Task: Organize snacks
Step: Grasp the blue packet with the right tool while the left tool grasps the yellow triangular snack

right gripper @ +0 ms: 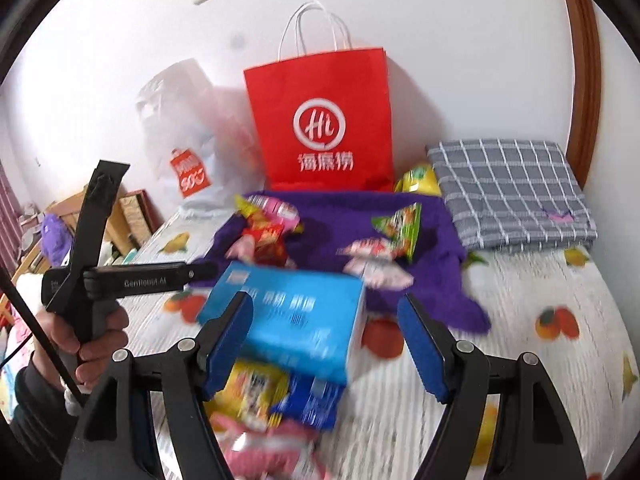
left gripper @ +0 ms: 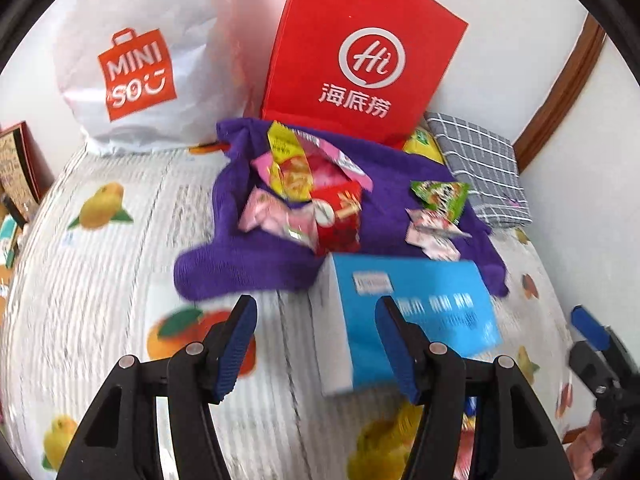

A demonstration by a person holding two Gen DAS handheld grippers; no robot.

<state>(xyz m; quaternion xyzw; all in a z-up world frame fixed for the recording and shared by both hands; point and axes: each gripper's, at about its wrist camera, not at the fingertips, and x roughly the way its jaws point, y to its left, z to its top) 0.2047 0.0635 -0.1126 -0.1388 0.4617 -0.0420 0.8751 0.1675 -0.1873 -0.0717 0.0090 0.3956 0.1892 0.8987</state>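
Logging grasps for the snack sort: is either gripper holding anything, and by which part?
Nothing is held. The left gripper and right gripper are both open near the blue box.

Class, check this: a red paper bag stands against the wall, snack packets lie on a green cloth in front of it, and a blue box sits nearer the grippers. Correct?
One detail is wrong: the cloth is purple, not green, as the right wrist view shows. The red paper bag, snack packets and blue box are as described.
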